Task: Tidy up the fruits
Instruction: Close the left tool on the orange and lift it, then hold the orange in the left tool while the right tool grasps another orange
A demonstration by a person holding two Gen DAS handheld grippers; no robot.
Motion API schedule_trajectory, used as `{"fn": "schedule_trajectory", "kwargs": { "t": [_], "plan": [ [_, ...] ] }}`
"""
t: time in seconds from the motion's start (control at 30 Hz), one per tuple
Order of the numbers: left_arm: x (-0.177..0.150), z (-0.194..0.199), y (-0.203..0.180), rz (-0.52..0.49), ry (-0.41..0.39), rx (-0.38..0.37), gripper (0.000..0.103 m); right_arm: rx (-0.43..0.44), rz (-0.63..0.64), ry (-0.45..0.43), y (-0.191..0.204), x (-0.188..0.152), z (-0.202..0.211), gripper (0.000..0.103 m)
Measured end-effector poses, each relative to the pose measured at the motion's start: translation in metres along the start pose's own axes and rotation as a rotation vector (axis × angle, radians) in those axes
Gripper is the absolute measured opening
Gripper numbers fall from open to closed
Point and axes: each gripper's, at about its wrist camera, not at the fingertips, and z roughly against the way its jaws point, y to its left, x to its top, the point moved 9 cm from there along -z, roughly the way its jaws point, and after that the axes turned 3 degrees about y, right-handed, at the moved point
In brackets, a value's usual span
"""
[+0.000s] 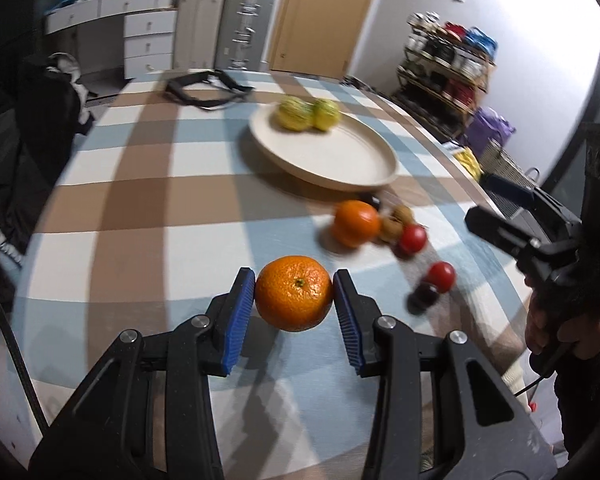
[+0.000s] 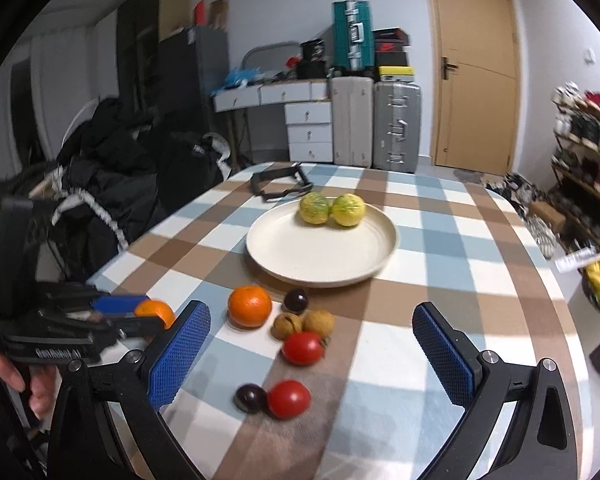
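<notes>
My left gripper (image 1: 294, 300) is shut on an orange (image 1: 293, 298) and holds it above the checked tablecloth; it also shows at the left of the right wrist view (image 2: 138, 312) with the orange (image 2: 155, 310). My right gripper (image 2: 312, 344) is open and empty over loose fruit: a second orange (image 2: 249, 306), two walnuts (image 2: 303, 324), two red tomatoes (image 2: 302, 348) and two dark plums (image 2: 296, 300). A cream plate (image 2: 300, 256) beyond them holds two yellow-green fruits (image 2: 332, 209).
A black strap (image 2: 280, 186) lies at the table's far end. Dark clothes (image 2: 100, 168) are piled to the left. Suitcases (image 2: 396, 126), drawers and a door stand behind. A shelf rack (image 2: 588, 152) is on the right.
</notes>
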Motion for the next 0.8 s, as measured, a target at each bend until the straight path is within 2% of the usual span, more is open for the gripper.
{"fn": "schedule_trajectory", "kwargs": {
  "t": [0.17,0.27,0.47,0.6,0.7,0.8],
  "plan": [
    [0.004,0.005,0.027,0.037,-0.012,0.024,0.038,0.002,0.081,0.065,0.022,0.006,-0.031,0.103],
    [0.006,0.004,0.039,0.056,-0.019,0.032,0.038,-0.036,0.124,0.096,0.033,0.006,-0.049,0.103],
    [0.007,-0.001,0.051,0.072,-0.017,0.03,0.038,-0.036,0.181,0.133,0.051,0.003,-0.078,0.103],
    [0.007,-0.003,0.057,0.087,-0.017,0.024,0.038,-0.029,0.191,0.157,0.057,0.001,-0.089,0.103],
    [0.007,-0.005,0.061,0.104,-0.018,0.023,0.038,-0.072,0.251,0.157,0.062,0.002,-0.093,0.102],
    [0.009,-0.007,0.064,0.106,-0.02,0.029,0.038,-0.091,0.299,0.172,0.067,-0.001,-0.096,0.097]
  ]
}}
